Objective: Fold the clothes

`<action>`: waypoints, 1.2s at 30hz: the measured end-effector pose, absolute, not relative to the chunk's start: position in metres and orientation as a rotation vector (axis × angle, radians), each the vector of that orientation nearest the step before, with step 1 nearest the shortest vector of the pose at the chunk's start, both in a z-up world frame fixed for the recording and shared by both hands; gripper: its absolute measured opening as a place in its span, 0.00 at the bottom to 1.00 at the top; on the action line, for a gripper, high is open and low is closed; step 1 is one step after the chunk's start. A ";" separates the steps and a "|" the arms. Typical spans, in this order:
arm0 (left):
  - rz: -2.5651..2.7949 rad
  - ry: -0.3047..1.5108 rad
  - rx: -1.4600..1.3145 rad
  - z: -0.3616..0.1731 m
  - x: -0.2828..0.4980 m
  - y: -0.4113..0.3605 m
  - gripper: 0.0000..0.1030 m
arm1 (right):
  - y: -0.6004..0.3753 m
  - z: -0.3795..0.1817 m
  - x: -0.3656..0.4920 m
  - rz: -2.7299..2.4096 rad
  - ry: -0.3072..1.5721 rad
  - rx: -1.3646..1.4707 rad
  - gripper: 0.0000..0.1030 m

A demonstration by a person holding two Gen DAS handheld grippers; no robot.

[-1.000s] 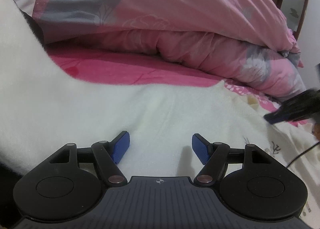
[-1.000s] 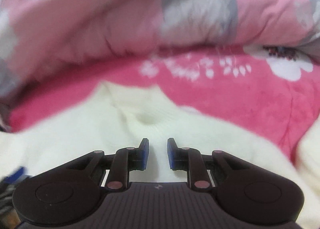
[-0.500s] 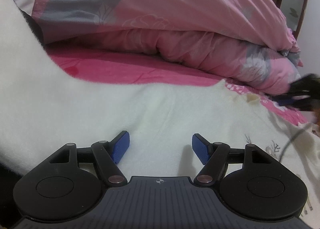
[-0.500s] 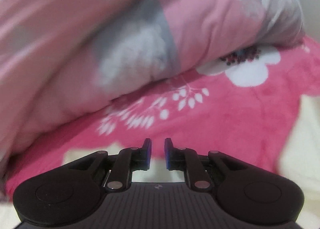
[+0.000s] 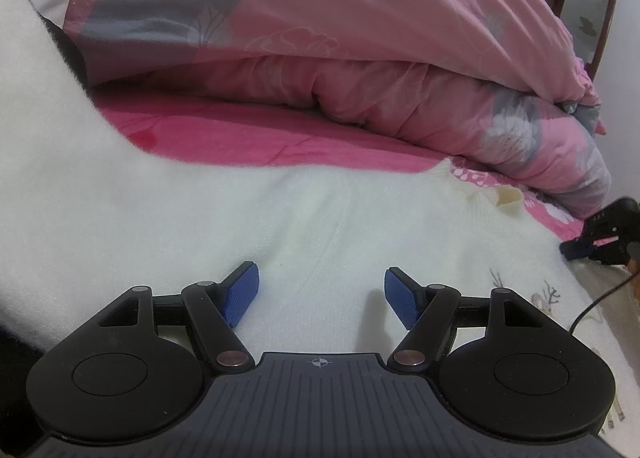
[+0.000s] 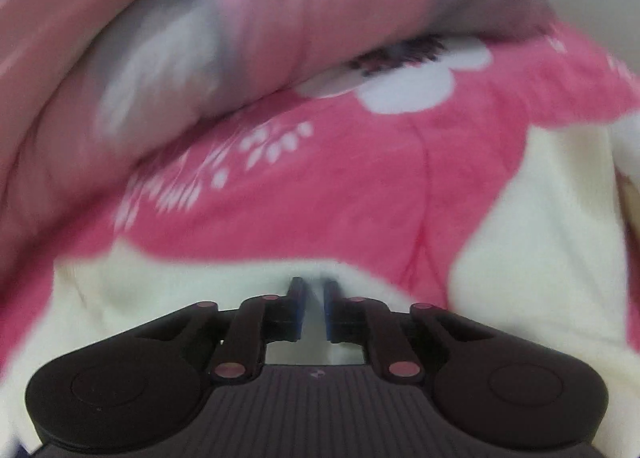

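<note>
The left gripper [image 5: 321,295] sits low over the white sweater [image 5: 280,226], its 2 blue-padded fingers [image 5: 240,295] spread wide with bare knit showing between them and nothing held. The sweater lies spread flat on the bed, filling the near and middle ground of the left wrist view. A small deer motif [image 5: 546,298] is stitched into the knit at the right, and a thin black cable [image 5: 596,306] crosses the fabric beside it.

In the right wrist view, the right gripper [image 6: 314,308] has its 2 fingers [image 6: 295,308] drawn close together, a narrow gap remaining. Cream knit of the sweater [image 6: 160,298] lies under and around the fingertips; motion blur prevents telling whether any fabric is pinched. From the left wrist view, the right gripper [image 5: 600,242] appears at the far right edge of the sweater, near its neckline [image 5: 500,196].

Beyond the sweater, the pink floral bedsheet [image 6: 340,186] is exposed. Another part of the sweater covers the sheet at the right of this view. Farther back, a pink and grey quilt [image 5: 360,38] is heaped along the bed. A wooden-framed piece of furniture [image 5: 592,18] stands behind the quilt at the upper right.
</note>
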State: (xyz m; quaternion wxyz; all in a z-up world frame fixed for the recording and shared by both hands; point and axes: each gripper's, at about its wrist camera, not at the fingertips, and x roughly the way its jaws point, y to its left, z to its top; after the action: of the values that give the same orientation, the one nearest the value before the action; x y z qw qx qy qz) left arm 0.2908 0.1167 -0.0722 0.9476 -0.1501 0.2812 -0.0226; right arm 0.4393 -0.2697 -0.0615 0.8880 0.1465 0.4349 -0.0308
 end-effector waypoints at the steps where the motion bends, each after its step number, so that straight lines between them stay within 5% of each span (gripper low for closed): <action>1: -0.046 0.573 -0.306 -0.072 0.291 0.117 0.69 | -0.271 -0.058 0.438 -0.071 0.897 0.316 0.08; 7: -0.047 0.573 -0.310 -0.072 0.291 0.117 0.69 | -0.298 -0.010 0.392 -0.137 0.760 0.290 0.33; 12: -0.046 0.576 -0.305 -0.072 0.292 0.117 0.69 | -0.373 0.032 0.330 -0.240 0.692 0.349 0.43; 25: -0.048 0.575 -0.301 -0.073 0.291 0.118 0.70 | -0.399 -0.014 0.391 -0.219 0.861 0.311 0.47; 36: -0.050 0.575 -0.303 -0.074 0.291 0.118 0.71 | -0.378 -0.023 0.459 -0.330 0.838 -0.005 0.54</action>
State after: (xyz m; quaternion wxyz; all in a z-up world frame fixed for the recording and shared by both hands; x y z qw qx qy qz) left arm 0.2911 0.1180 -0.0736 0.9474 -0.1487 0.2823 -0.0246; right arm 0.4592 -0.3785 -0.0229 0.9003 -0.0023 0.4049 -0.1596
